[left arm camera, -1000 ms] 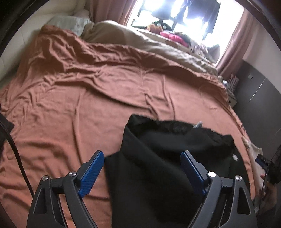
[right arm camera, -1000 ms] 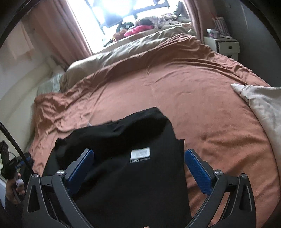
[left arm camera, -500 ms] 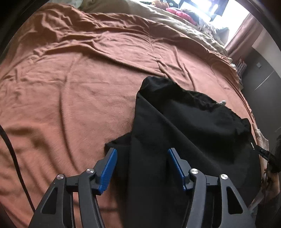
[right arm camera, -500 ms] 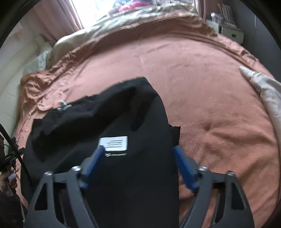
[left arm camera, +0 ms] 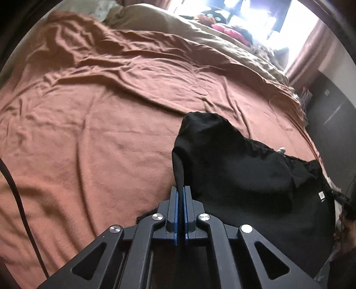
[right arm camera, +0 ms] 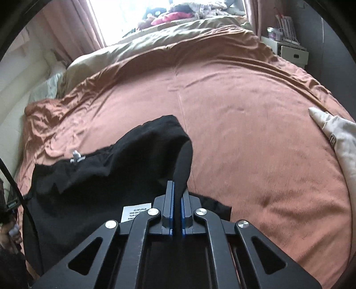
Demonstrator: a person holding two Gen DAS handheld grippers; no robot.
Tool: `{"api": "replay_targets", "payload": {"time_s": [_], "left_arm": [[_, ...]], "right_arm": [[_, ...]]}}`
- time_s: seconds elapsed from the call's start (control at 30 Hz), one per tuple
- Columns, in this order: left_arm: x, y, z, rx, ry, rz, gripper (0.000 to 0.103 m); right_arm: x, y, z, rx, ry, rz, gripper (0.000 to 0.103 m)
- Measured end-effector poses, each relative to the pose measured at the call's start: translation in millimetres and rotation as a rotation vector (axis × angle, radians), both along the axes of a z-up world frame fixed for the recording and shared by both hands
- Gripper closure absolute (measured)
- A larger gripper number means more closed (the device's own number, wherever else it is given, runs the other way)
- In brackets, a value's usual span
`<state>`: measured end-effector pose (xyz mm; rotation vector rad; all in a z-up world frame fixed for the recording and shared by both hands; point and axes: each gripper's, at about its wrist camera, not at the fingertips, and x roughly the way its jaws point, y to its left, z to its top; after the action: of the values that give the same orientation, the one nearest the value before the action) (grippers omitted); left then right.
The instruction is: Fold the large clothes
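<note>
A rust-brown bedspread (right arm camera: 244, 115) covers the bed; far ahead, a bright window (right arm camera: 124, 20) between pink curtains (right arm camera: 66, 33), a white nightstand (right arm camera: 287, 50) right.

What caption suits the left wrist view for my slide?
Left gripper pinches black garment's edge on the rust-brown bedspread.

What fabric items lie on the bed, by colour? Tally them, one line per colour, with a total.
Black: 1, the black garment, pinched by the left gripper and the right gripper.
Rust-brown: 1, the bedspread.
Beige: 1, the duvet.
Cream: 1, the cream cloth at the edge.
Total: 4.
</note>
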<state>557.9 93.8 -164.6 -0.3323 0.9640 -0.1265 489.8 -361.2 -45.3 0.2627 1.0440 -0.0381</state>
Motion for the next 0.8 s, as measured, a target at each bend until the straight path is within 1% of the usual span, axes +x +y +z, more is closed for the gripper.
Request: {"api": "replay_targets", "payload": {"time_s": [0.1,0.17,0.23,0.33,0.37,0.43,0.53,0.6,0.67,0.8], "left_arm": [[4,2,-12,-0.006,0.043,0.024,0.099],[4,3,-15,-0.017,0.055,0.033,0.099],[2,4,-11,-0.036,0.061,0.036,0.098],[-7,7,3,-0.056,0.045,0.028,0.097],[-12,8,11,-0.056,0.034,0.030,0.095],[-22,8,24,-0.043,0.010,0.038,0.094],[-42,3,40,-0.012,-0.028,0.017,0.094],[-54,-1,44,-0.002,-0.028,-0.003,0.094],[-66,-4,46,-0.011,-0.026,-0.025,0.094],[-97,-19,41,-0.020,-0.012,-0.072,0.093]], "right_arm": [[1,4,-15,-0.003,0.039,-0.031,0.102],[-2,5,-18,0.002,0.058,-0.045,0.102],[-8,7,-9,0.000,0.039,-0.041,0.101],[-13,4,11,0.007,-0.006,-0.033,0.101],[-20,3,17,0.010,-0.015,-0.028,0.101],[-29,3,26,0.014,-0.027,-0.019,0.101],[-48,10,36,-0.004,-0.048,0.007,0.101],[-63,12,43,-0.016,-0.063,0.025,0.101],[-73,14,48,-0.029,-0.063,0.036,0.101],[-99,24,52,-0.024,-0.059,0.080,0.100]]}}
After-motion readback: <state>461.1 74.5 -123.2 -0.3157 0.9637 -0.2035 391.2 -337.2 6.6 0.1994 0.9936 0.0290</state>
